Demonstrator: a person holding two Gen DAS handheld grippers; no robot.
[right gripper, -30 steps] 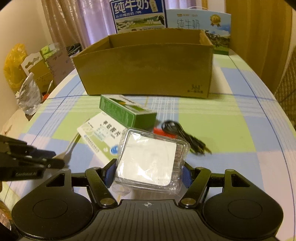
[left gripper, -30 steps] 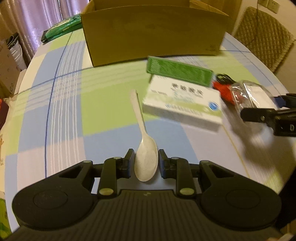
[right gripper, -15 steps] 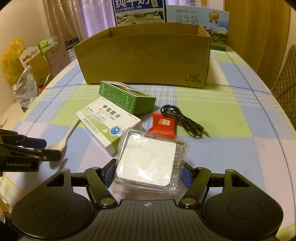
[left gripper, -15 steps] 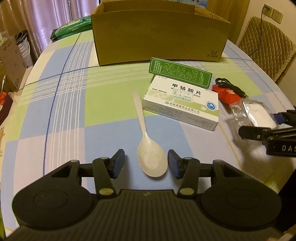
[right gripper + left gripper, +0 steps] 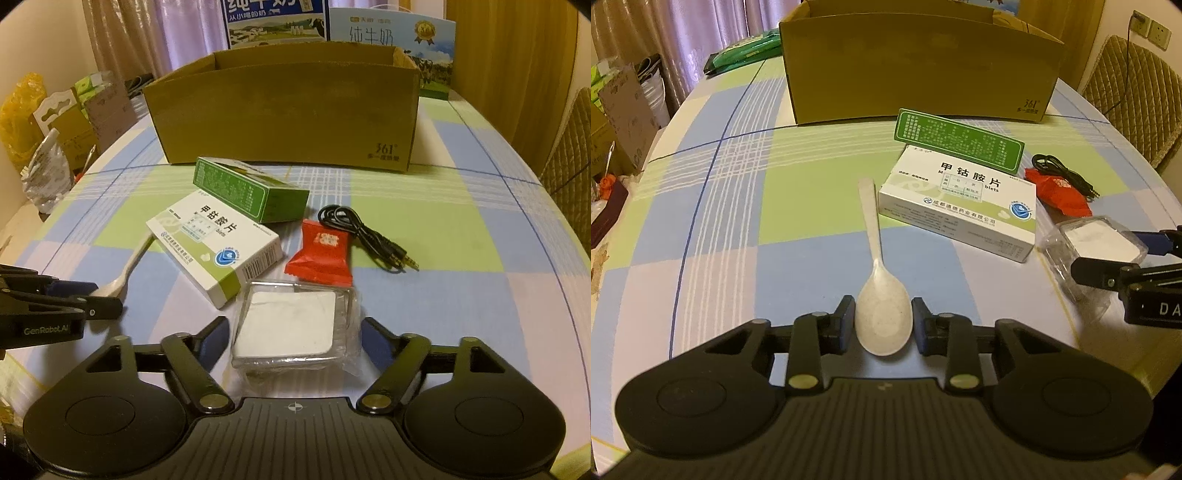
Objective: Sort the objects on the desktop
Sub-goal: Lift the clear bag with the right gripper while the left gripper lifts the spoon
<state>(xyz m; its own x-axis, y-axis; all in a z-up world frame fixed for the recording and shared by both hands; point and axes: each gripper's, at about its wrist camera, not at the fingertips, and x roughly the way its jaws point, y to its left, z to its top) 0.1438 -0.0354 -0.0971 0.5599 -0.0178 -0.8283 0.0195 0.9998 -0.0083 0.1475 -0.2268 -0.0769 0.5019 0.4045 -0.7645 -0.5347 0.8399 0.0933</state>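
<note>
A white spoon lies on the checked tablecloth, handle pointing away. My left gripper is shut on the spoon's bowl, a pad touching each side. In the right wrist view it comes in low from the left, and the spoon runs out from its tips. A clear plastic box with a white pad inside rests on the table. My right gripper stands open around it, with a gap at each finger. The left wrist view shows the same clear box at the far right.
A large open cardboard box stands at the back of the table, milk cartons behind it. A white medicine box, green box, red packet and black cable lie in the middle. A woven chair is at the right.
My right gripper lowered the clear box to the table and opened off it. My left gripper opened half a second ago and has closed on the spoon's bowl again.
</note>
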